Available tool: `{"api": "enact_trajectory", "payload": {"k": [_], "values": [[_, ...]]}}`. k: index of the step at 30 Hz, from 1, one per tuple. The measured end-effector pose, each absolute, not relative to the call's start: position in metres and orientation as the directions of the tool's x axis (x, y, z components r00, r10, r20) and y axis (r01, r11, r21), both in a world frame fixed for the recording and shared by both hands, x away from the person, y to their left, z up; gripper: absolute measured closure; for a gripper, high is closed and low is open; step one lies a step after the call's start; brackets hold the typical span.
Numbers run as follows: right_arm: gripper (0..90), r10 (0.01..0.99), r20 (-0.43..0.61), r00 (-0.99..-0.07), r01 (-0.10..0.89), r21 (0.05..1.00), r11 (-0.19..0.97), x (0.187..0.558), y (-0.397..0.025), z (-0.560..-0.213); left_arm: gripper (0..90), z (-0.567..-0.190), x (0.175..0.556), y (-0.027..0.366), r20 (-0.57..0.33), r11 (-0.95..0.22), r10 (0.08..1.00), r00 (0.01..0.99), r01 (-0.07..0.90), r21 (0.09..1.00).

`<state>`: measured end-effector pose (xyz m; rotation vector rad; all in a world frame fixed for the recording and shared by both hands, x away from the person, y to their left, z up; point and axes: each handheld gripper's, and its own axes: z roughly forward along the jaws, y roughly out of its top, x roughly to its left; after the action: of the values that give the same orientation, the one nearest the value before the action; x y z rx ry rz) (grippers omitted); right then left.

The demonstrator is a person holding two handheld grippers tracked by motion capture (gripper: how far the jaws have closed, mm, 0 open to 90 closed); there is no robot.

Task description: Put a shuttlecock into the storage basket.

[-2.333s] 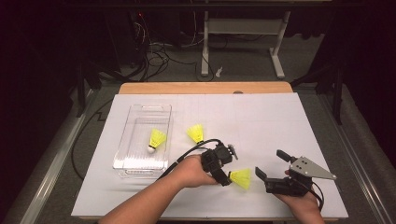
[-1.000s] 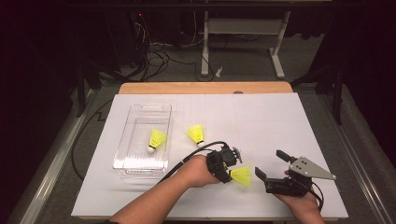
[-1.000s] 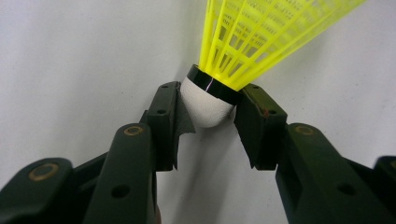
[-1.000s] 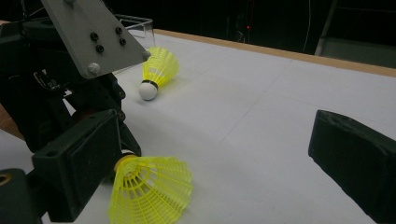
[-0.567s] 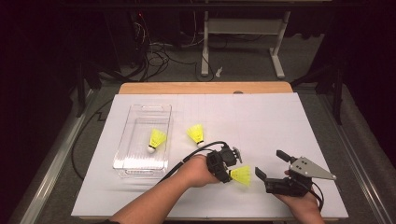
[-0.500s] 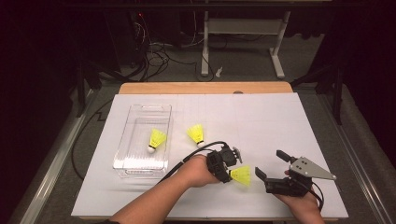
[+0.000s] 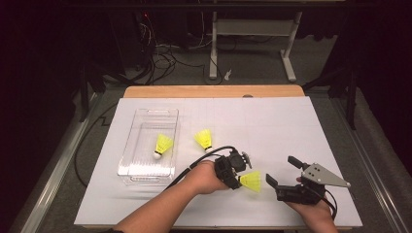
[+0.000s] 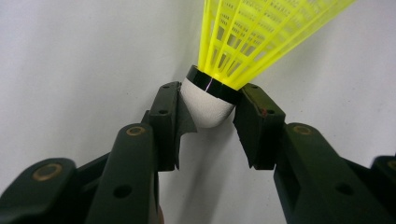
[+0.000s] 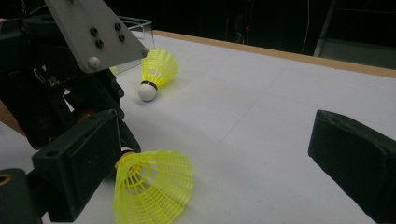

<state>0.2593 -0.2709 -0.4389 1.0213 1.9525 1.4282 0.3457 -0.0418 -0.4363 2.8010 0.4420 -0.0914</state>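
Shuttlecock (image 8: 208, 100), yellow skirt and white cork nose, lies on the white worktop (image 7: 272, 126) near the front edge, between the two hands, with the left gripper (image 8: 208, 112) at its nose. Left jaws stand either side of the cork, both pads touching or almost touching it just under the black band; not clear if they are squeezing yet, so the grip looks like it is just being taken. Right gripper (image 7: 281, 175) sits just beside the skirt on the person's right, jaws wide apart, holding nothing. Clear bin (image 7: 127, 156) stands well apart to the left with one shuttlecock in bin (image 7: 163, 144) already in it; another loose shuttlecock (image 7: 204, 138) lies just beside the bin. Step in hand reads as pick up the near one for the bin. To do it well: close on the hard cork, not the mesh skirt, which would crush or slip. Centre the cork between the pads, since it is rounded and could squirt out forward if pinched near the tip. Take it close to the band, squeeze firm, then lift straight up before swinging left. Keep the right gripper clear of the skirt during the lift.
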Motion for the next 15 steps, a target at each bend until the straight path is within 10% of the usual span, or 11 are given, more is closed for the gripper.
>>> {"api": "enact_trajectory", "payload": {"k": [15], "values": [[3.0, 0.81, 0.027, -0.586, 0.27, 0.949, 0.164, 0.2589, -0.2712, -0.4384, 62.8, -0.4275, 0.3428, -0.036, -0.082, -0.909, 0.286, 0.955, 0.297, 0.293]]}}
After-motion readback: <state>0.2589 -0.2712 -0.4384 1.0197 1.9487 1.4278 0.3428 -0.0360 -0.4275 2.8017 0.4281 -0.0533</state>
